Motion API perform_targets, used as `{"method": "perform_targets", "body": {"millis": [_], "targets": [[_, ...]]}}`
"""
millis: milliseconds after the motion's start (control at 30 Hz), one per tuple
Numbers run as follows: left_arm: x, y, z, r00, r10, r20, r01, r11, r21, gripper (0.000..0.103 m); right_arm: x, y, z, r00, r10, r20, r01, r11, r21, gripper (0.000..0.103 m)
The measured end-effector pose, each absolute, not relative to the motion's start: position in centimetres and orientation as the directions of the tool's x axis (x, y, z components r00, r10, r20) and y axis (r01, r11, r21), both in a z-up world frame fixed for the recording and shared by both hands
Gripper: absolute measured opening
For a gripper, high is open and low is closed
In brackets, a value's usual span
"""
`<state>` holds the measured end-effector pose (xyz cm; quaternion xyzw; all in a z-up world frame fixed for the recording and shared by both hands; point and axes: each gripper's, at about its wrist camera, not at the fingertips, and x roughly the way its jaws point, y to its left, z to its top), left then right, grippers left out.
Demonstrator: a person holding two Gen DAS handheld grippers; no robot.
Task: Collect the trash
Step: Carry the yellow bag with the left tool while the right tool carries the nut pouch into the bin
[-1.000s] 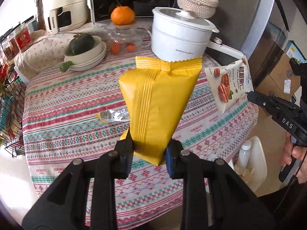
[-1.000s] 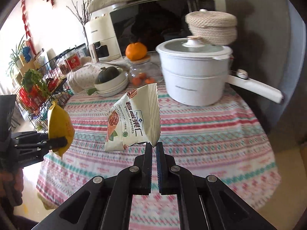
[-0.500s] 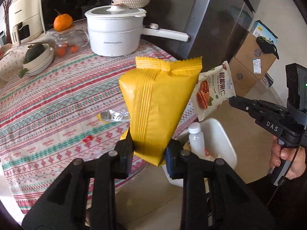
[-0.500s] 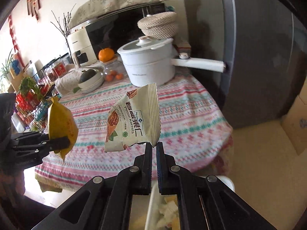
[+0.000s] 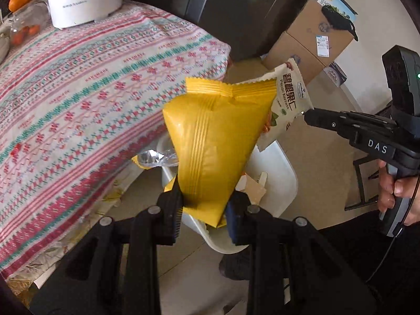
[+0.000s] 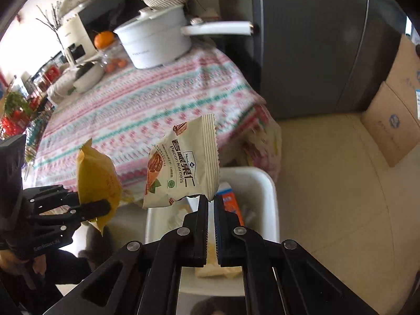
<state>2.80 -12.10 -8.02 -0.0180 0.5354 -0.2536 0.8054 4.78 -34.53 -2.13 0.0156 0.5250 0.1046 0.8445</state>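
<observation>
Two snack bags held over the white bin

The left tongs (image 5: pixel 203 210) pinch the yellow bag (image 5: pixel 215 144) at its lower tip, its long axis upright; the right tongs (image 6: pixel 211 204), nearly closed, grip a corner of the pecan kernels bag (image 6: pixel 183 168), both above the trash bin (image 6: pixel 265 183) beside the table (image 5: pixel 78 84).

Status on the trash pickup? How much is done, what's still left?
Done: the white bin already holds some packaging. In hand: left gripper clamps a yellow snack bag, and right gripper pinches a pecan kernels packet by its corner, both above the bin and unreleased. Left: dropping both, plus a silvery torn wrapper at the edge of the tablecloth.
</observation>
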Motion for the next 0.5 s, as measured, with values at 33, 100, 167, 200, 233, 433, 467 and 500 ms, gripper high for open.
{"method": "perform_targets", "body": {"millis": [33, 100, 167, 200, 233, 433, 467, 500], "targets": [[2.7, -12.6, -8.5, 0.286, -0.430, -0.856, 0.394, 0.867, -0.304, 0.030, 4.7, -35.0, -2.5, 0.416, 0.186, -0.890, -0.153, 0.979, 0.133, 0.005], [2.6, -13.8, -9.1, 0.267, -0.435, -0.860, 0.407, 0.860, -0.309, 0.030, 4.6, -35.4, -2.9, 0.400, 0.175, -0.900, -0.143, 0.981, 0.127, 0.005], [2.4, -14.6, -9.7, 0.255, -0.438, -0.862, 0.417, 0.854, -0.310, 0.031, 4.5, -35.9, -3.4, 0.381, 0.164, -0.910, -0.137, 0.983, 0.120, 0.005], [2.4, -15.0, -9.9, 0.250, -0.438, -0.863, 0.424, 0.851, -0.309, 0.031, 4.4, -36.0, -3.6, 0.375, 0.160, -0.913, -0.133, 0.984, 0.118, 0.006], [2.4, -15.2, -10.0, 0.248, -0.438, -0.864, 0.429, 0.850, -0.308, 0.031, 4.4, -36.2, -3.8, 0.367, 0.157, -0.917, -0.128, 0.985, 0.117, 0.006], [2.3, -16.1, -10.3, 0.238, -0.434, -0.869, 0.432, 0.849, -0.305, 0.047, 4.2, -37.6, -4.7, 0.331, 0.152, -0.932, -0.095, 0.987, 0.127, 0.007], [2.3, -15.9, -10.3, 0.242, -0.433, -0.868, 0.433, 0.849, -0.303, 0.055, 4.2, -37.8, -4.9, 0.327, 0.156, -0.932, -0.090, 0.987, 0.133, 0.008], [2.3, -15.9, -10.2, 0.250, -0.432, -0.867, 0.433, 0.850, -0.299, 0.057, 4.2, -38.0, -4.9, 0.322, 0.163, -0.933, -0.085, 0.986, 0.143, 0.010]]}}
